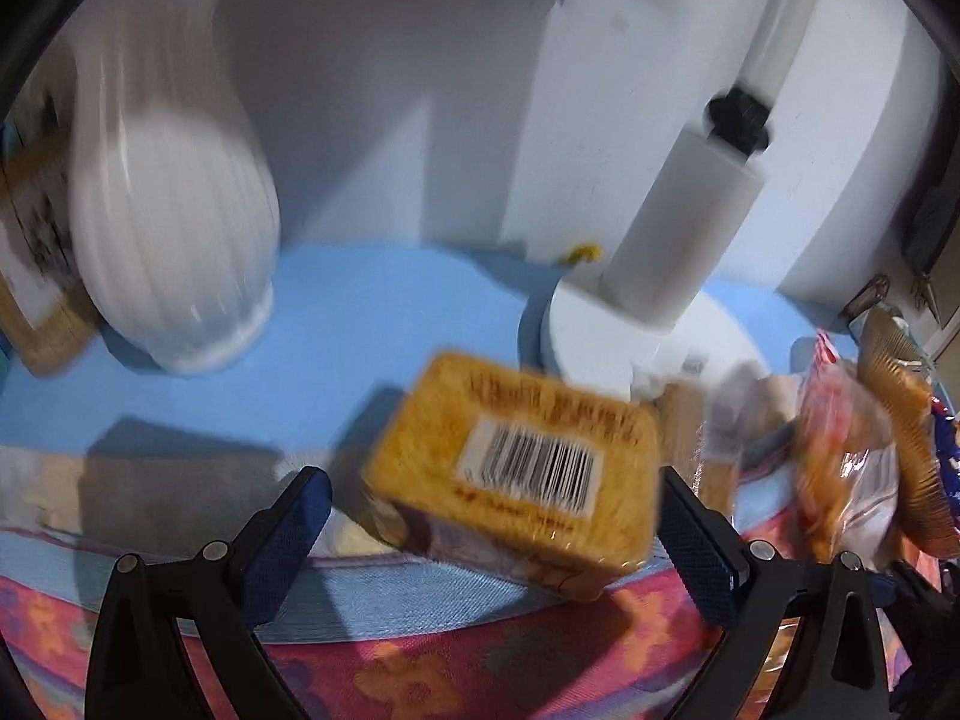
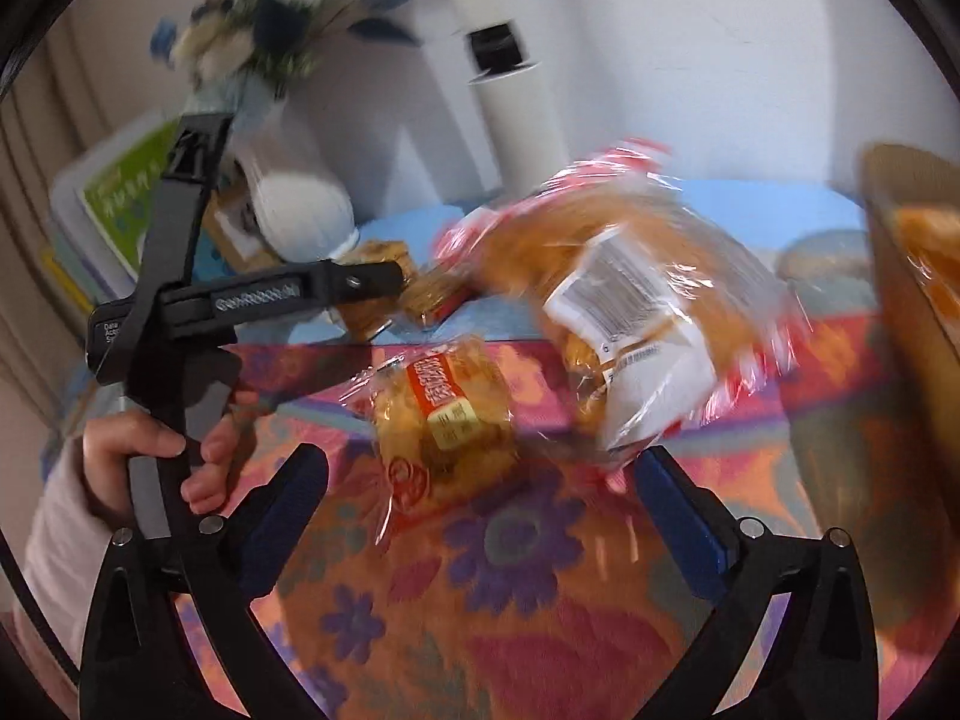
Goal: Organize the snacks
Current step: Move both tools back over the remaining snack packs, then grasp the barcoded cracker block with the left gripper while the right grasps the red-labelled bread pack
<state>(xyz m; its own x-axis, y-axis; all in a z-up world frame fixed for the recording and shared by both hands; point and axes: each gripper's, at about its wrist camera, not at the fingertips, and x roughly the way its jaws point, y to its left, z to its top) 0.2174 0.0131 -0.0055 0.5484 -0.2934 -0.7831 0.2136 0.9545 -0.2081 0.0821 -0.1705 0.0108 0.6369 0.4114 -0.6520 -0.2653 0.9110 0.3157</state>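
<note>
Over the floral cloth (image 2: 540,600) — both tools, left (image 1: 495,540) and right (image 2: 480,516), gape empty.

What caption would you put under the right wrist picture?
Open right claw over a small wrapped cake on the flowery cloth, big snack bag behind.

A white ribbed vase (image 1: 174,240) stands on the blue mat (image 1: 372,312) and holds blue and white flowers (image 2: 252,30). Just left of the vase a brown box (image 1: 36,276) leans, and farther left of it lies a stack of books (image 2: 108,204). Right of the vase, on the same mat, is a white stand (image 1: 678,240) with a round base. In front of the vase a flowered cloth (image 2: 540,600) covers the table. Behind the vase is a white wall (image 1: 360,90).
</note>
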